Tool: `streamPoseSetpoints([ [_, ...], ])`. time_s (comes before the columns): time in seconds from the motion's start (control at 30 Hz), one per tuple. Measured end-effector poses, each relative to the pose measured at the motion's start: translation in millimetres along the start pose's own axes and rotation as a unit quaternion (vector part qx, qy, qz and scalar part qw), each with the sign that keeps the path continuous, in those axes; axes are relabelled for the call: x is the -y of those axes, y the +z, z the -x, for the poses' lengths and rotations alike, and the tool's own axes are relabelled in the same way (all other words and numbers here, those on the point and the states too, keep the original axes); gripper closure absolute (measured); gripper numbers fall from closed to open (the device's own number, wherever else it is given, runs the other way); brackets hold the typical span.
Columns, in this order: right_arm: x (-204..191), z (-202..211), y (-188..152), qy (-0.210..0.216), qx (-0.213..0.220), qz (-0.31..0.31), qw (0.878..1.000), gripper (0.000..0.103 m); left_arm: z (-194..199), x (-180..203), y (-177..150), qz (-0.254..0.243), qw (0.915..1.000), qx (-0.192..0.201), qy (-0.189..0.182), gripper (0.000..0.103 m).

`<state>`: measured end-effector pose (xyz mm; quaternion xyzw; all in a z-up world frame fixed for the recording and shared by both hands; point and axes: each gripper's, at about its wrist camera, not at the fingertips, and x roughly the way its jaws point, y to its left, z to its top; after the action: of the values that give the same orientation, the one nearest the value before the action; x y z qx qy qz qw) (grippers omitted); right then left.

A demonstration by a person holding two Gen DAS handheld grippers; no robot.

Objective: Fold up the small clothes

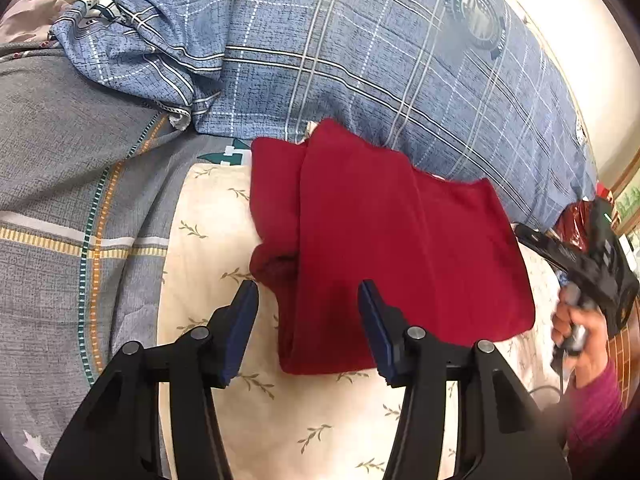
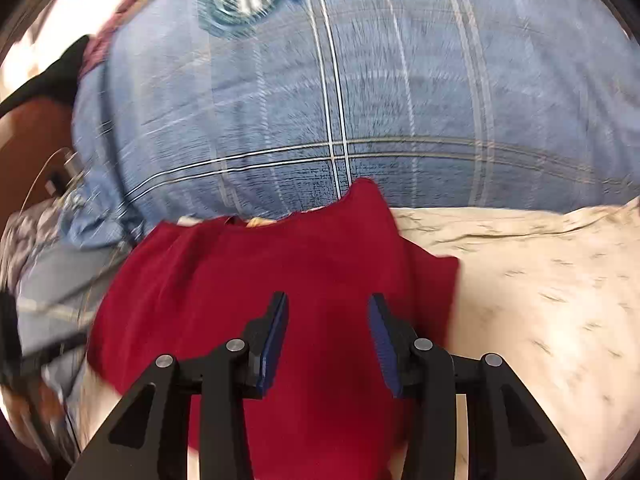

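Observation:
A dark red garment [image 1: 384, 240] lies folded on a cream sheet with a leaf print [image 1: 216, 248]. Its left strip is folded over and bunched near the front. My left gripper [image 1: 308, 292] is open and empty, just above the garment's near left edge. The right gripper [image 1: 592, 256] shows at the right edge of the left wrist view, held in a hand, off the garment's right side. In the blurred right wrist view the red garment [image 2: 260, 280] fills the middle and my right gripper [image 2: 328, 304] is open and empty above it.
A bulky blue plaid quilt [image 1: 360, 60] lies heaped right behind the garment, and also shows in the right wrist view [image 2: 360, 100]. A grey patterned cover [image 1: 60, 200] lies to the left. Cream sheet [image 2: 540, 280] stretches to the right of the garment.

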<state>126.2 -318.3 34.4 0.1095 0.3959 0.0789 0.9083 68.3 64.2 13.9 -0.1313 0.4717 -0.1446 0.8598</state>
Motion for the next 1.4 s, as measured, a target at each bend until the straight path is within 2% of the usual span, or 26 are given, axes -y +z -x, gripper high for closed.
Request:
streamPoseSetpoints([
  [0.07,2.6,-27.9,14.9,0.002,-0.015,-0.026,1.000,0.061,-4.5,-2.6,1.0,0.002,0.9999,-0.001,0.015,0.050],
  [0.13,7.1,-53.0,25.2,-0.033,-0.016,-0.027,0.999,0.061,-10.4,-6.3,2.5,0.005,0.9996,-0.008,0.028,0.050],
  [0.2,21.6,-83.0,28.0,-0.059,-0.053,-0.055,0.995,0.061,-16.6,-10.8,4.4,0.009,0.9989,-0.014,0.044,0.050],
  [0.23,30.9,-94.3,25.8,-0.051,-0.064,-0.076,0.994,0.061,-19.7,-12.5,5.3,0.011,0.9986,-0.017,0.049,0.050],
  [0.27,31.5,-91.9,25.9,-0.050,-0.052,-0.081,0.994,0.061,-22.0,-13.6,6.0,0.013,0.9983,-0.021,0.052,0.050],
  [0.33,19.0,-81.0,30.0,-0.063,-0.057,-0.063,0.994,0.059,-23.0,-14.5,6.1,0.014,0.9979,-0.025,0.058,0.049],
  [0.4,-0.9,-60.4,31.3,-0.054,-0.032,-0.041,0.997,0.058,-21.5,-13.2,5.1,0.010,0.9977,-0.022,0.064,0.049],
  [0.47,-33.2,-44.7,31.9,-0.004,-0.013,-0.019,1.000,0.056,-18.8,-12.4,6.0,0.009,0.9975,-0.015,0.068,0.049],
  [0.57,-99.6,-59.3,29.3,0.097,-0.065,0.038,0.992,0.058,-14.0,-12.9,6.1,0.010,0.9971,-0.005,0.075,0.045],
  [0.6,-116.0,-67.0,28.0,0.111,-0.074,0.050,0.990,0.058,-12.4,-14.0,5.3,0.013,0.9968,-0.001,0.079,0.044],
  [0.73,-194.4,-114.1,20.3,0.102,-0.083,0.115,0.985,0.059,-11.6,-17.9,5.1,0.021,0.9965,-0.004,0.081,0.042],
  [0.8,-218.3,-141.8,17.6,0.094,-0.099,0.120,0.983,0.061,-12.2,-19.4,7.0,0.026,0.9964,-0.006,0.081,0.042],
  [0.87,-233.1,-168.8,14.7,0.073,-0.113,0.121,0.984,0.057,-12.8,-20.8,9.2,0.029,0.9960,-0.005,0.084,0.042],
  [0.93,-239.2,-184.4,12.3,0.054,-0.107,0.129,0.984,0.056,-14.7,-23.2,11.1,0.034,0.9949,-0.004,0.095,0.042],
  [1.03,-244.3,-186.4,4.4,0.038,-0.086,0.144,0.985,0.052,-17.5,-28.6,12.7,0.044,0.9933,-0.013,0.106,0.042],
  [1.13,-237.7,-181.8,2.0,0.052,-0.081,0.136,0.986,0.051,-15.4,-31.7,13.9,0.059,0.9941,-0.011,0.090,0.042],
  [1.3,-227.4,-176.0,8.3,0.077,-0.090,0.102,0.988,0.049,-15.5,-30.3,12.7,0.058,0.9933,-0.011,0.099,0.042],
  [1.33,-225.5,-168.9,10.3,0.085,-0.092,0.093,0.988,0.043,-15.3,-30.5,12.7,0.059,0.9934,-0.011,0.098,0.042],
  [1.37,-226.0,-163.5,12.4,0.094,-0.094,0.088,0.987,0.032,-14.9,-30.7,12.8,0.060,0.9935,-0.010,0.096,0.042],
  [1.4,-229.1,-159.7,15.4,0.100,-0.097,0.086,0.987,0.027,-15.1,-31.0,13.3,0.060,0.9935,-0.008,0.097,0.042],
])
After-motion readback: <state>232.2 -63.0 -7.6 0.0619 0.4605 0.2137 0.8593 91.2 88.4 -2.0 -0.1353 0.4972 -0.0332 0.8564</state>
